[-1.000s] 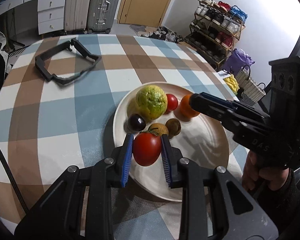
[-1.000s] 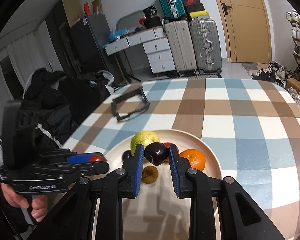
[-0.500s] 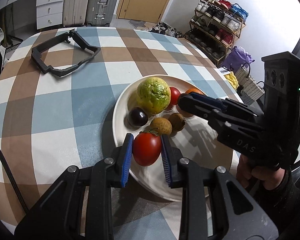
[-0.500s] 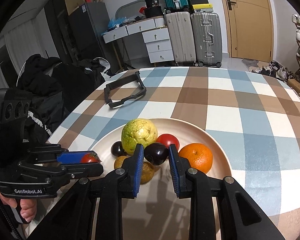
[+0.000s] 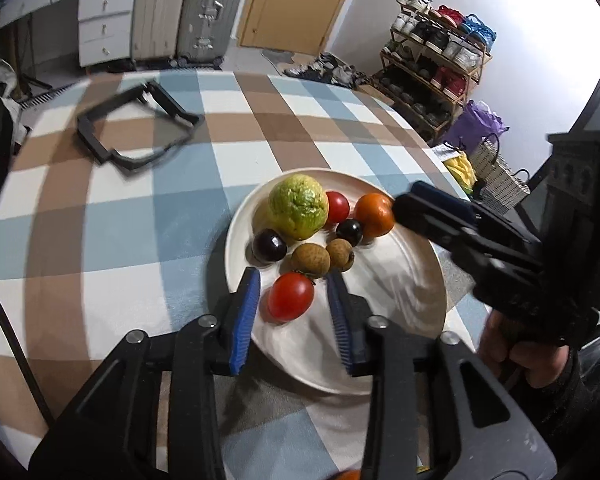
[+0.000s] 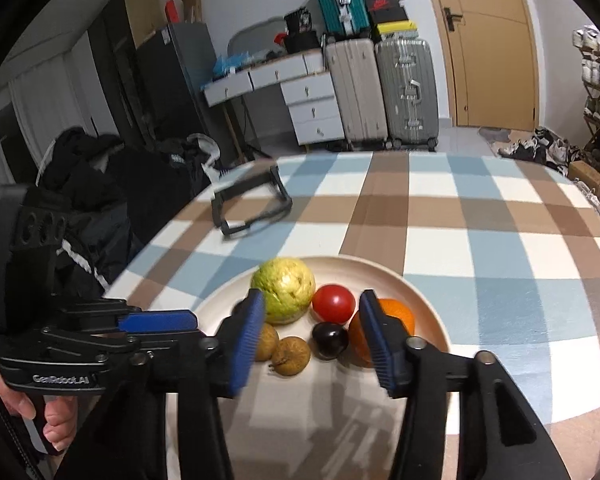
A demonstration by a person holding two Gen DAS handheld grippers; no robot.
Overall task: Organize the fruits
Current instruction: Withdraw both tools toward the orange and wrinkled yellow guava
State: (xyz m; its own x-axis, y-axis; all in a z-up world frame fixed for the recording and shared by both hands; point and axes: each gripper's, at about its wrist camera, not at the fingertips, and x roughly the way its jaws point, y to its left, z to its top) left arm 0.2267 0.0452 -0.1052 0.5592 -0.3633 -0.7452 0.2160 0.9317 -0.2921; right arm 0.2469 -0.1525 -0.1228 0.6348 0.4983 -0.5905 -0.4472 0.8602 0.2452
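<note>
Both grippers' jaws stand wide open, holding nothing. The left gripper (image 5: 294, 312) straddles a tomato (image 5: 291, 296) on the plate (image 5: 404, 344); the right gripper (image 6: 312, 338) flanks a dark plum (image 6: 330, 340) beside the orange (image 6: 400, 314). A black frame (image 5: 134, 130) lies well apart on the checked surface (image 5: 100, 220).

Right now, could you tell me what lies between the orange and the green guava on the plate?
In the left wrist view, a red tomato and a dark plum sit between the orange and the green guava.

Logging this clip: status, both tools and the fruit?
Left tool open around tomato, not gripping. Right tool open over dark plum. All fruit on plate. Nothing blocking.
</note>
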